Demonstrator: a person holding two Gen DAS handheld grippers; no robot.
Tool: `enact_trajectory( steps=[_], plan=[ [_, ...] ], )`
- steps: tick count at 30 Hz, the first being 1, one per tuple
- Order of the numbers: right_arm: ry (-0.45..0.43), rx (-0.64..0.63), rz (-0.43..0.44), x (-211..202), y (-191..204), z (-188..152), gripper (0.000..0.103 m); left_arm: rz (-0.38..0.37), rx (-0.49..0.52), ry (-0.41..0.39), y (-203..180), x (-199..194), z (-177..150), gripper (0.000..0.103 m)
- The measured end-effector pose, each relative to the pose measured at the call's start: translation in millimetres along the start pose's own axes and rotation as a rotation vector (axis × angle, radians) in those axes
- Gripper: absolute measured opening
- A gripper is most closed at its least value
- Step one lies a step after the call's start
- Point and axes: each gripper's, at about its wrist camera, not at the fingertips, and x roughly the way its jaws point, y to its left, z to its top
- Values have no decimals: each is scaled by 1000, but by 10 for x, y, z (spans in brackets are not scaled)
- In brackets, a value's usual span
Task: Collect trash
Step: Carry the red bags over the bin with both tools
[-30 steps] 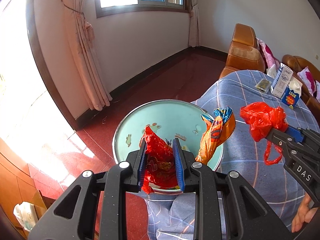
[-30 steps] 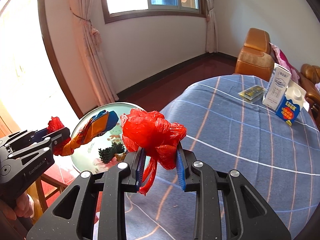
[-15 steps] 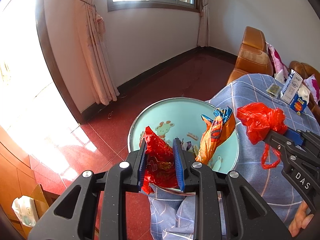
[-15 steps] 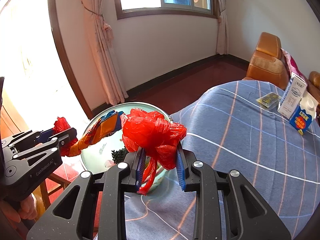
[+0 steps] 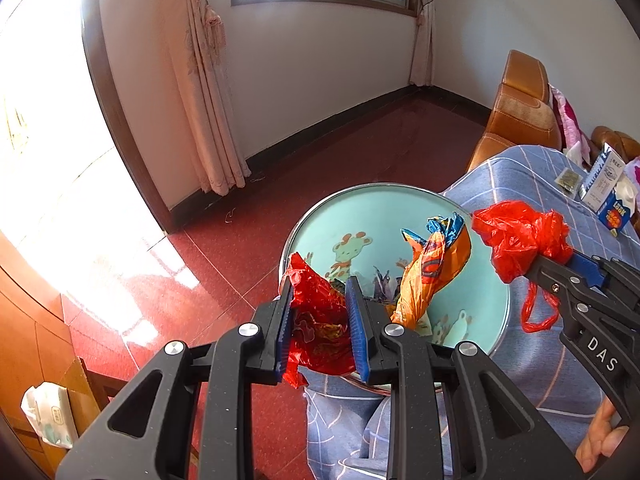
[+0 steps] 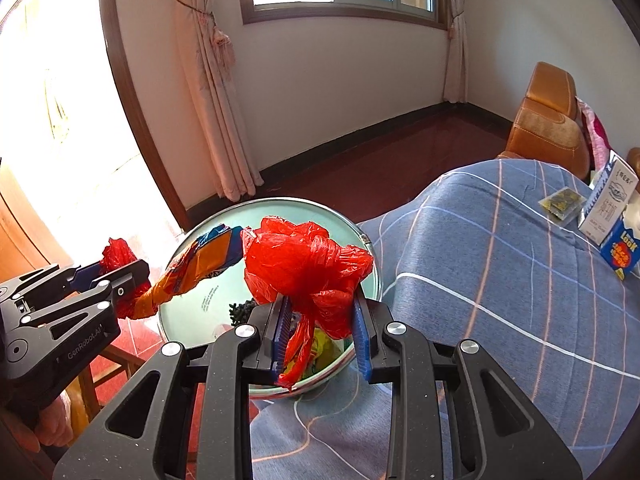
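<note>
Trash held in both tongs point(image 5: 320, 320) point(image 6: 320, 320) above a basin point(image 5: 360, 200) on a checked cloth point(image 6: 500, 280), red floor point(image 5: 320, 152) beyond.

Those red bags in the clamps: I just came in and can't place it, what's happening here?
A person is gathering trash with a hand-held tool in each hand. The left tool is shut on a red snack wrapper, with an orange wrapper sticking up beside it. The right tool is shut on a crumpled red plastic bag. Both hang over a round teal basin at the edge of the blue checked cloth. Nothing is dropped yet. A milk carton waits farther back.
</note>
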Motion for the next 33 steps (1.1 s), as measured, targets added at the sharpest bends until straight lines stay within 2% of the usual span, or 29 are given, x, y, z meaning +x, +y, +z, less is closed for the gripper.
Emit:
enact_trajectory(
  steps=[33],
  plan=[
    [103,7,2,593,17,70,28,70,21,75,-174,497,94,25]
  ],
)
